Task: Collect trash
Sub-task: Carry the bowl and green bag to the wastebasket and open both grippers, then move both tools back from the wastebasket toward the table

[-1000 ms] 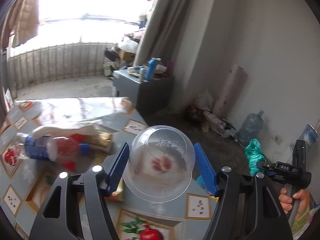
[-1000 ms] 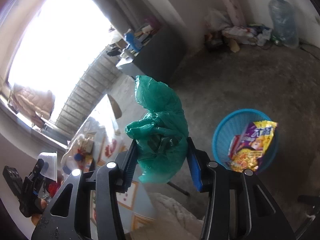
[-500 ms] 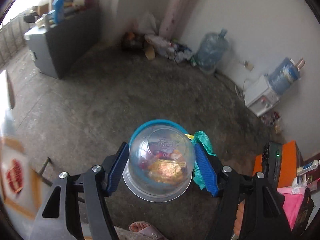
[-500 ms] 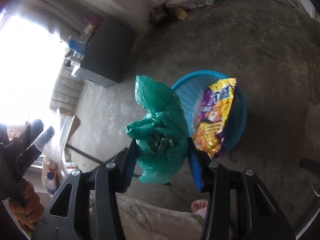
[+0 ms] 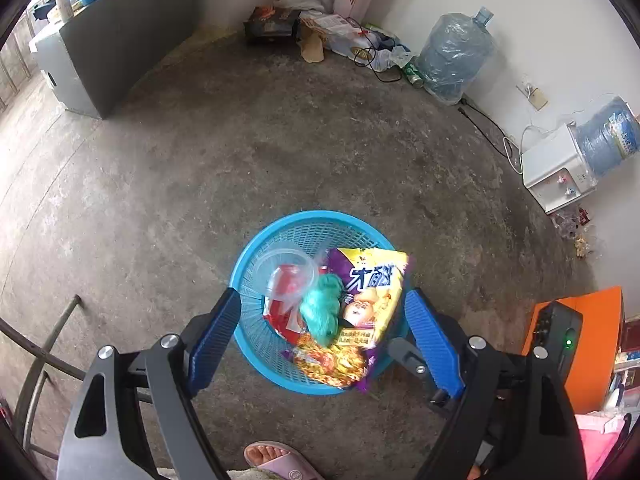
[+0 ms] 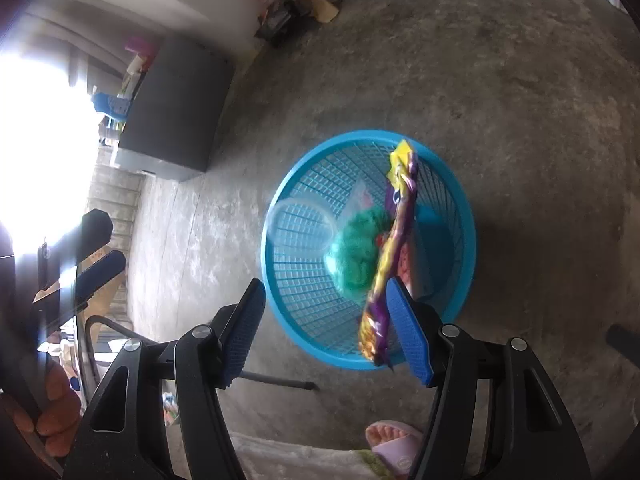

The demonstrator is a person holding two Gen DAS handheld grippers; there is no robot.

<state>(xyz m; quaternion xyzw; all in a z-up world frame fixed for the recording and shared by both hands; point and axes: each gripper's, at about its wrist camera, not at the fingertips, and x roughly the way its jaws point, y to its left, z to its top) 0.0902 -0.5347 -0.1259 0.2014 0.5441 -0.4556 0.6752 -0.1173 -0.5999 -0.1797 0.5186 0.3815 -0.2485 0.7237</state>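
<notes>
Both grippers hang over a blue basket (image 5: 276, 372) standing on the bare concrete floor (image 5: 200, 160), and both point down into it. The left gripper (image 5: 324, 336) has its jaws wide and opening, with nothing between the blue pads (image 5: 212, 340). The right gripper (image 6: 326, 330) is opening too, its jaws fairly wide and empty.

Inside the basket, a clear cup (image 5: 286, 276) lies against the far left wall, on its side. Just beside it, near the middle, sits a crumpled green bag (image 5: 322, 308), blurred in the right wrist view. A purple and yellow snack bag (image 5: 374, 292) leans against the right wall, its top corner sticking over the rim. Red and orange wrappers (image 5: 320, 356) lie beneath, toward the near wall.

A foot in a pink slipper (image 5: 280, 460) stands on the floor close to the basket. Along the far wall are a grey cabinet (image 5: 112, 48) and a water jug (image 5: 456, 56)
</notes>
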